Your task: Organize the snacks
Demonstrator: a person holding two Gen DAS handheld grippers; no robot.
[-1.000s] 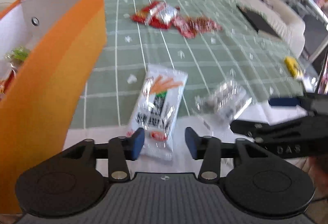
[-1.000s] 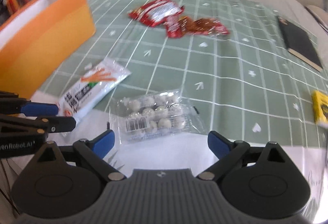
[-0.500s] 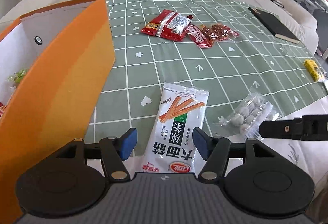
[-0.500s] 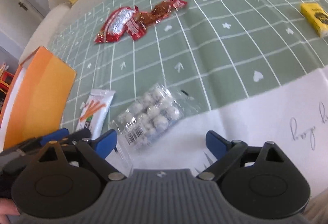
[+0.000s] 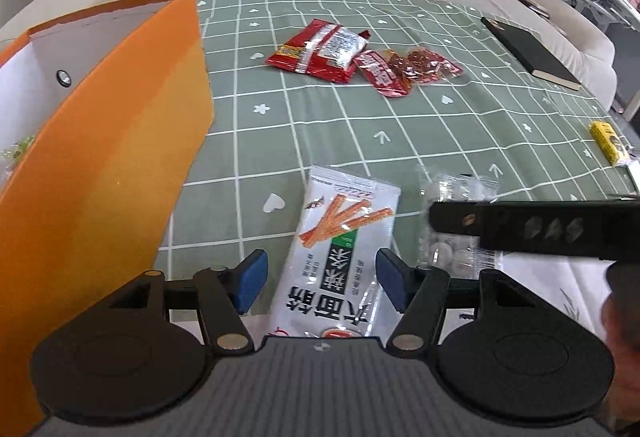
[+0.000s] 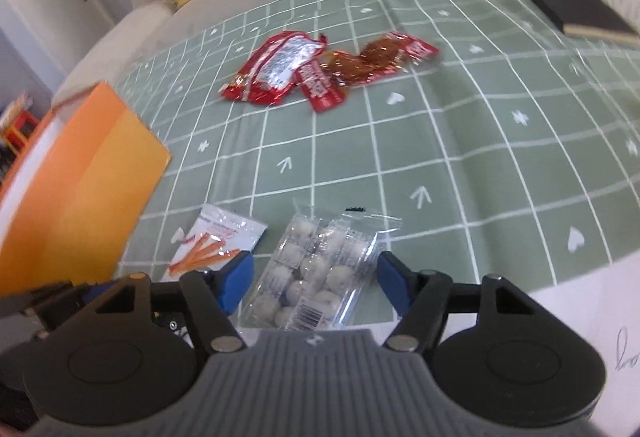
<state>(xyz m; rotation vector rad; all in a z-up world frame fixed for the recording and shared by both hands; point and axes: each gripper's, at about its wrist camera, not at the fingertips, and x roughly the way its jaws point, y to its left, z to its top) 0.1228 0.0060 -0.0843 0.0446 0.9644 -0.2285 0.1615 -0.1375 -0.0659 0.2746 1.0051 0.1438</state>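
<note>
Left wrist: left gripper (image 5: 318, 285) parted around white noodle-stick packet (image 5: 340, 257); right wrist: right gripper (image 6: 314, 283) closing in, untouching, around clear ball-snack pack (image 6: 316, 273) at bottom centre.

Hidden, cropped and blurred bits from my two wrist cameras

In my left view the orange box (image 5: 120, 165) runs off the nine o'clock edge, so I can't make out the green-wrapped thing inside; the white stick-snack packet (image 5: 340, 257) has its near end under the camera body, and the right hand-held gripper's arm (image 5: 540, 229) covers much of the clear bag of white balls (image 5: 444, 253). My right view is smeared toward three o'clock, where the black notebook (image 6: 576, 5) blurs.
</note>
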